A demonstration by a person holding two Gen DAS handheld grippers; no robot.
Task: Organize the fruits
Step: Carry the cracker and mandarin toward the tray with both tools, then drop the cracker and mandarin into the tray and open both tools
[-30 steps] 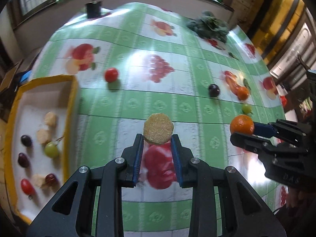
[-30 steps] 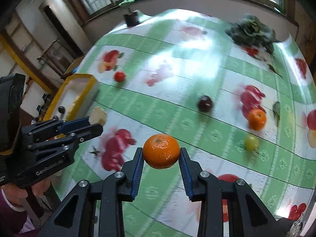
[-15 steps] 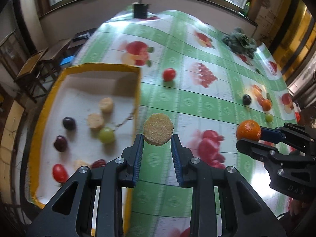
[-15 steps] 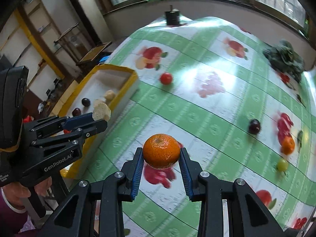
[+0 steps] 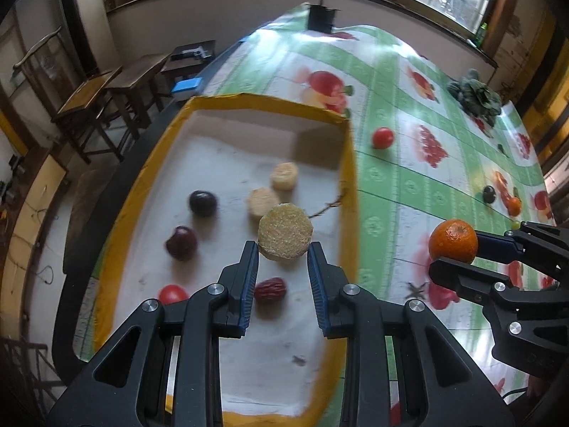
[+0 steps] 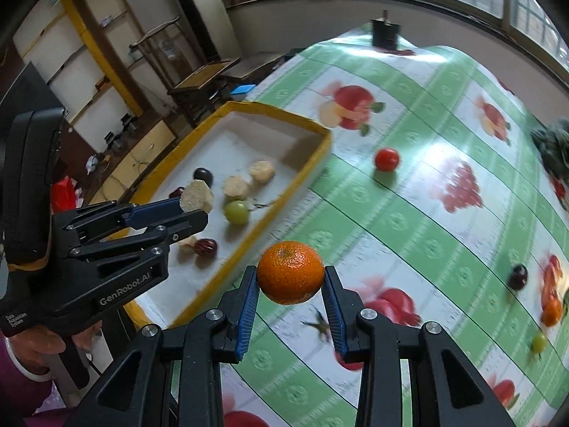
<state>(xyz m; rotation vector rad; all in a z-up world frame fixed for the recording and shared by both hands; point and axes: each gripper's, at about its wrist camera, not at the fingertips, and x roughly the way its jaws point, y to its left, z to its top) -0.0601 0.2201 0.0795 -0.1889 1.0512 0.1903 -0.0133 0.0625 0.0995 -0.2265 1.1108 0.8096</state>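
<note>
My left gripper (image 5: 283,251) is shut on a round tan slice (image 5: 285,231) and holds it above the yellow-rimmed white tray (image 5: 350,178). The tray holds two pale slices (image 5: 283,175), dark plums (image 5: 202,203), a red date (image 5: 270,288), a tomato (image 5: 172,293) and a green grape (image 6: 235,212). My right gripper (image 6: 290,284) is shut on an orange mandarin (image 6: 290,272), held above the tablecloth just right of the tray; it also shows in the left wrist view (image 5: 453,240). The left gripper also shows in the right wrist view (image 6: 192,210).
On the green checked tablecloth (image 6: 409,220) lie a red tomato (image 6: 386,159), a dark plum (image 6: 517,276), a small orange (image 6: 551,311), a green grape (image 6: 538,342) and leafy greens (image 5: 474,94). A dark pot (image 5: 321,17) stands at the far edge. Wooden chairs (image 5: 106,96) stand left of the table.
Both grippers have moved left toward the tray with their fruit. The left gripper went from above the tablecloth to above the tray; the right one now hangs close to the tray's right rim.
</note>
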